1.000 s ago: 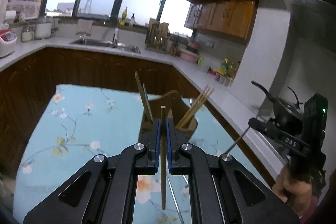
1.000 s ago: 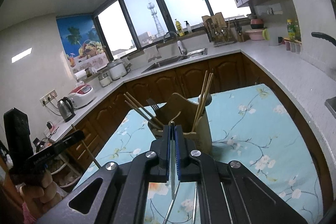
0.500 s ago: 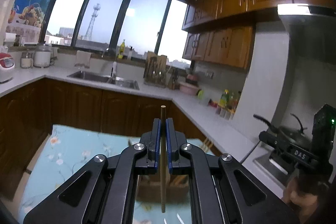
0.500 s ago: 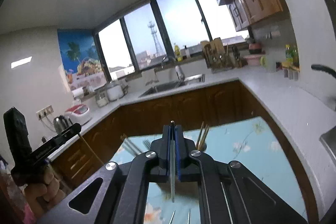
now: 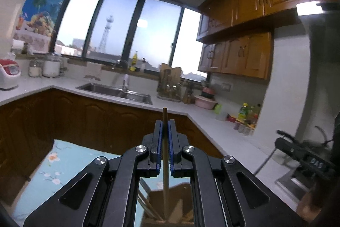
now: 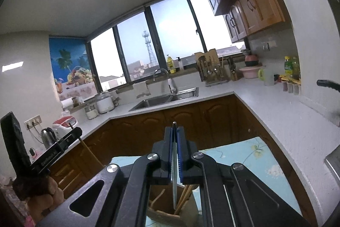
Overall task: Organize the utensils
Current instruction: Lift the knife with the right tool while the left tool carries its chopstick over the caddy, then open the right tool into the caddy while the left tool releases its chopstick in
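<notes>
left gripper (image 5: 165, 129): jaws clamped on wooden chopstick (image 5: 165, 165), upright above wooden holder (image 5: 167, 203) | right gripper (image 6: 175, 134): jaws clamped on thin metal utensil (image 6: 174, 176), above the holder on floral tabletop (image 6: 255, 154)

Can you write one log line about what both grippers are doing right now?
left hand-held gripper: shut on wooden chopstick | right hand-held gripper: shut on metal utensil | both above wooden holder

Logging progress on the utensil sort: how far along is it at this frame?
Done: several wooden chopsticks already stand in the wooden utensil holder. In hand: the left gripper pinches a wooden chopstick, the right gripper a thin metal utensil, both hanging over the holder. Left: lower and release both. Whether more utensils wait on the floral tablecloth is hidden.
</notes>
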`<state>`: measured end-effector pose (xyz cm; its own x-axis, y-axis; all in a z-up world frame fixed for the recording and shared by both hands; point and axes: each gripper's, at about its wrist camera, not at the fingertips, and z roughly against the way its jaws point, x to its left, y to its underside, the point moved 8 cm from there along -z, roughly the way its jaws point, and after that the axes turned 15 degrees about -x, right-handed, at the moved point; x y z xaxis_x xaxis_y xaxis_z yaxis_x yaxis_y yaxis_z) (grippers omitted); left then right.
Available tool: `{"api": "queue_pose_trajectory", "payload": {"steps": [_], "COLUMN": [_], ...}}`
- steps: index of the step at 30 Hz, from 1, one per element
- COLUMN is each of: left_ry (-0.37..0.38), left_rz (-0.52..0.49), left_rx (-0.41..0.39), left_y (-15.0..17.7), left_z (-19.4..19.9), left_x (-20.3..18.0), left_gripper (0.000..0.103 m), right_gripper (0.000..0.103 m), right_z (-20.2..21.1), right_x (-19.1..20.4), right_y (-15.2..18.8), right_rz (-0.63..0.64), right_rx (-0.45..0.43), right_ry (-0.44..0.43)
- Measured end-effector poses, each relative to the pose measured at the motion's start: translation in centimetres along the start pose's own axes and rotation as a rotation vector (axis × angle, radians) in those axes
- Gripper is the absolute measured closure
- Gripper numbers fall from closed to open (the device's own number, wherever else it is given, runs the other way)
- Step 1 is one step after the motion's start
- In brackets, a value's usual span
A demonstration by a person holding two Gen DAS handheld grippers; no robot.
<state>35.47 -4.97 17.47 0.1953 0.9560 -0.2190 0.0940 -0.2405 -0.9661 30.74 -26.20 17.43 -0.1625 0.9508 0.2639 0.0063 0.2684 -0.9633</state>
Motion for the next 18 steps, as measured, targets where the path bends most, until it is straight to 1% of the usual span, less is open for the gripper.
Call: {"api": "queue_pose_trajectory", "payload": {"steps": [4, 9, 12, 18], "left_ry": [-0.006, -0.005, 0.0, 0.011], "left_rz": [0.005, 0.022, 0.019, 0.013], "left_rx": [0.025, 0.088, 0.116, 0.167], "left_y": [2.7, 5.8, 7.0, 8.7], "left_z": [-0.4, -0.5, -0.2, 0.0], "left_x": [0.1, 0.4, 0.4, 0.6], "left_gripper": [0.099, 0.099, 0.099, 0.099], "right_gripper": [0.099, 0.099, 0.099, 0.099], "right_z": [-0.7, -1.4, -1.9, -2.8], "right_x": [-1.0, -1.7, -1.8, -2.1], "right_y": [1.9, 4.3, 5.8, 9.0], "right_rz": [-0.023, -0.043, -0.046, -0.073], "right_rx": [0.013, 0.045, 0.073, 0.156], "right_ry": [0.019, 0.028, 0.028, 0.025]}}
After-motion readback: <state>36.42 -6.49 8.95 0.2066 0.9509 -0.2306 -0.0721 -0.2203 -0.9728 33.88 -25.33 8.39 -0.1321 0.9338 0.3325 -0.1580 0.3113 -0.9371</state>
